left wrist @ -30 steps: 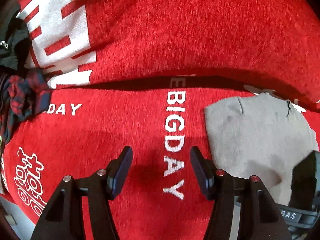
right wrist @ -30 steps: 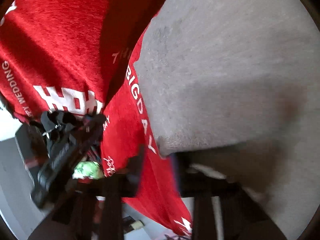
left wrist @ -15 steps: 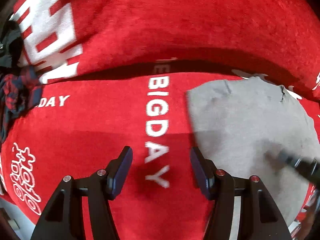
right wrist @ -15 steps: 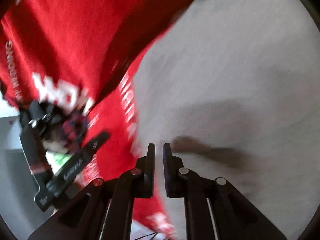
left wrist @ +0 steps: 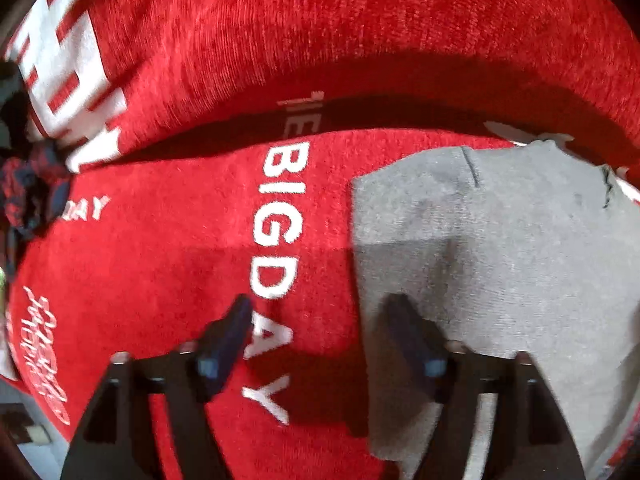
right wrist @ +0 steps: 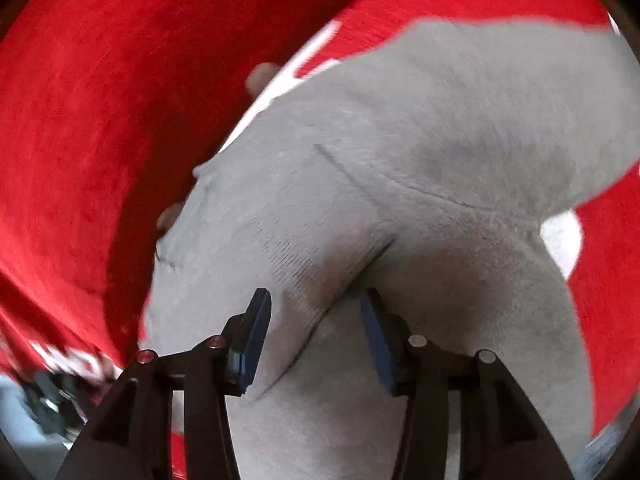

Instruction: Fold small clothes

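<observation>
Garment [right wrist: 420, 152], grey, is lying on the red cloth [left wrist: 160, 248]; the right gripper [right wrist: 316, 320] is straddling its raised fold, jaws spread. The left gripper [left wrist: 320, 332], jaws spread, is risking pinching cloth too.

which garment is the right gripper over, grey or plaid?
The grey garment, lying on the red blanket; the right gripper is open above it.

Grey garment [left wrist: 500, 248] cut off at right edge; plaid cloth [left wrist: 28, 192] blurred
</observation>
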`<state>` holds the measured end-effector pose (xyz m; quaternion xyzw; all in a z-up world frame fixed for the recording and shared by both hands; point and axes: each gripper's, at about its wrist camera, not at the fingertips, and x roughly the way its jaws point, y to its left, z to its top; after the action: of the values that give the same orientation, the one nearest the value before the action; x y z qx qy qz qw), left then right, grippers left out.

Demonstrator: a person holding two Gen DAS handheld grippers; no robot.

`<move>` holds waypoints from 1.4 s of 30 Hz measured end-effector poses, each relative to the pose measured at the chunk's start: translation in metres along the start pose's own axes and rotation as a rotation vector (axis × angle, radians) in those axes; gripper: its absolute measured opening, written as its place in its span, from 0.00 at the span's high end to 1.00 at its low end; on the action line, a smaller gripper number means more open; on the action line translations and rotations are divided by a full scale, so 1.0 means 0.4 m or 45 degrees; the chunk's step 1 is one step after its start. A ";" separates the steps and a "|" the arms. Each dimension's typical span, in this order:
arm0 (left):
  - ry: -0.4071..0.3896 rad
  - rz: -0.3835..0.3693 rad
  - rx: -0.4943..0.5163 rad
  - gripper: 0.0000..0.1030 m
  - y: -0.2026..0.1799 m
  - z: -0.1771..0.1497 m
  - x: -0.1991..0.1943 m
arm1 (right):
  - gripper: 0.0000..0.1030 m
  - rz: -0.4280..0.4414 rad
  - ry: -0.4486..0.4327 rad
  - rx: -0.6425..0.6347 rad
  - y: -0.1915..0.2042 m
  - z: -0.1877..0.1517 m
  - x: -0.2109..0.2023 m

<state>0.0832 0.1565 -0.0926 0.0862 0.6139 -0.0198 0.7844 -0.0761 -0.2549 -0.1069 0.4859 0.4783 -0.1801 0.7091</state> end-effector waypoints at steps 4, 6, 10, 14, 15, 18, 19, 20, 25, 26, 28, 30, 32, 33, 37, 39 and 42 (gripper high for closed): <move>-0.001 0.014 0.004 0.25 -0.006 -0.001 0.005 | 0.93 -0.030 -0.006 -0.076 0.039 0.014 0.025; 0.002 0.020 -0.006 0.25 -0.003 0.002 0.009 | 0.93 -0.082 -0.022 -0.172 0.051 0.012 0.019; 0.021 0.058 0.047 0.25 -0.014 0.003 -0.005 | 0.91 -0.104 0.055 -0.170 0.015 0.011 0.022; 0.003 -0.004 0.141 0.25 -0.047 -0.011 -0.080 | 0.83 -0.103 0.077 -0.220 0.012 0.007 -0.025; 0.003 -0.026 0.180 0.25 -0.070 -0.022 -0.103 | 0.79 -0.086 0.087 -0.225 0.006 0.004 -0.039; 0.053 -0.083 0.288 0.25 -0.147 -0.050 -0.140 | 0.47 -0.049 0.120 -0.204 -0.023 -0.017 -0.083; 0.065 -0.104 0.319 0.25 -0.174 -0.057 -0.153 | 0.46 -0.036 0.127 -0.186 -0.039 -0.024 -0.096; 0.077 -0.129 0.346 0.25 -0.204 -0.066 -0.164 | 0.46 -0.031 0.133 -0.168 -0.049 -0.027 -0.100; 0.114 -0.243 0.427 0.25 -0.357 -0.104 -0.191 | 0.45 0.000 0.146 -0.053 -0.143 -0.033 -0.152; 0.120 -0.265 0.430 0.25 -0.380 -0.111 -0.194 | 0.44 0.001 0.143 -0.027 -0.167 -0.031 -0.163; 0.128 -0.332 0.436 0.25 -0.432 -0.118 -0.200 | 0.37 0.010 0.142 0.007 -0.209 -0.026 -0.179; 0.094 -0.353 0.465 0.21 -0.491 -0.127 -0.217 | 0.32 0.018 0.141 0.025 -0.239 -0.020 -0.188; 0.059 -0.316 0.497 0.07 -0.530 -0.132 -0.228 | 0.30 0.027 0.129 0.049 -0.277 -0.009 -0.204; 0.041 -0.309 0.511 0.07 -0.555 -0.137 -0.235 | 0.30 0.027 0.117 0.058 -0.293 -0.003 -0.212; 0.113 -0.342 0.520 0.07 -0.625 -0.150 -0.226 | 0.30 0.031 0.018 0.144 -0.386 0.046 -0.262; 0.157 -0.342 0.506 0.07 -0.656 -0.153 -0.210 | 0.30 0.043 -0.051 0.218 -0.448 0.084 -0.290; 0.207 -0.345 0.499 0.07 -0.696 -0.158 -0.183 | 0.30 0.058 -0.148 0.307 -0.524 0.136 -0.320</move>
<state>-0.0336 -0.1131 -0.0672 0.1550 0.6654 -0.2365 0.6909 -0.2606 -0.4257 -0.1021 0.5669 0.4002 -0.2481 0.6760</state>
